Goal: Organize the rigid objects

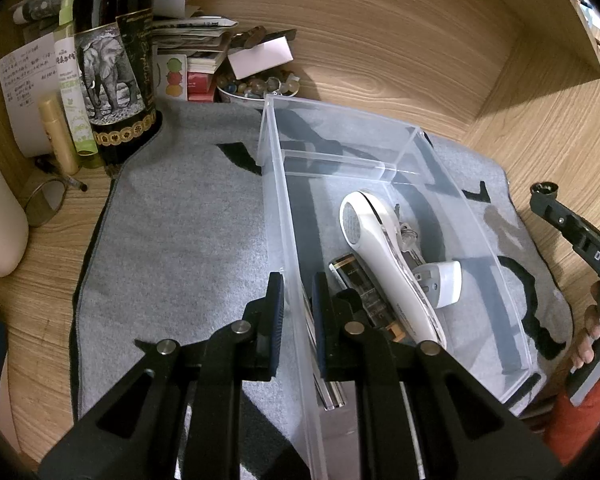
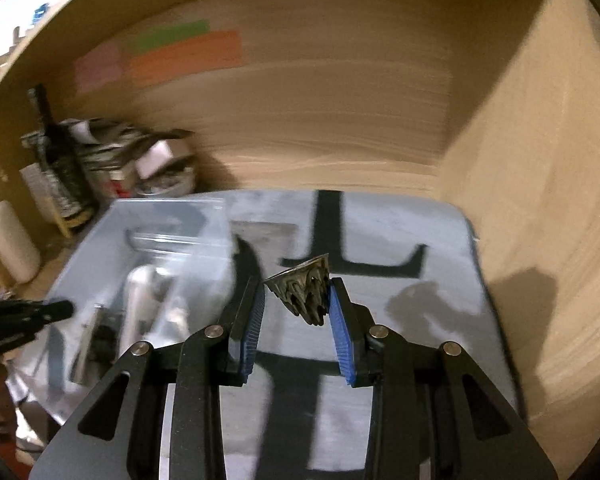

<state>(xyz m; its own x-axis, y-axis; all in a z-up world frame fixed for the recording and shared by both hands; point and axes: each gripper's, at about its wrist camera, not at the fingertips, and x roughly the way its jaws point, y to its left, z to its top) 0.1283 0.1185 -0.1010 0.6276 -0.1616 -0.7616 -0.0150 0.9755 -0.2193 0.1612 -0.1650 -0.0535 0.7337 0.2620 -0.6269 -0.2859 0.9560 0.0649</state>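
My left gripper (image 1: 298, 300) is shut on the near left wall of a clear plastic bin (image 1: 278, 152) standing on a grey mat (image 1: 172, 240). Inside the bin lie a white handheld device (image 1: 380, 256), a dark gold-trimmed rectangular item (image 1: 360, 284), a white plug (image 1: 444, 284) and some keys (image 1: 408, 236). My right gripper (image 2: 296, 284) is shut on a dark marbled cone-shaped piece (image 2: 306, 294), held above the mat (image 2: 420, 312) to the right of the bin (image 2: 168, 216). Its tip (image 1: 544, 190) shows at the right edge of the left wrist view, with a hand behind it. The right wrist view is blurred.
A dark bottle with an elephant label (image 1: 114, 68), tubes, stacked papers (image 1: 192, 32) and a bowl of small stones (image 1: 256, 86) crowd the back left corner. Wooden walls close the back and right side (image 2: 520, 200). Coloured notes (image 2: 184, 58) are stuck on the back wall.
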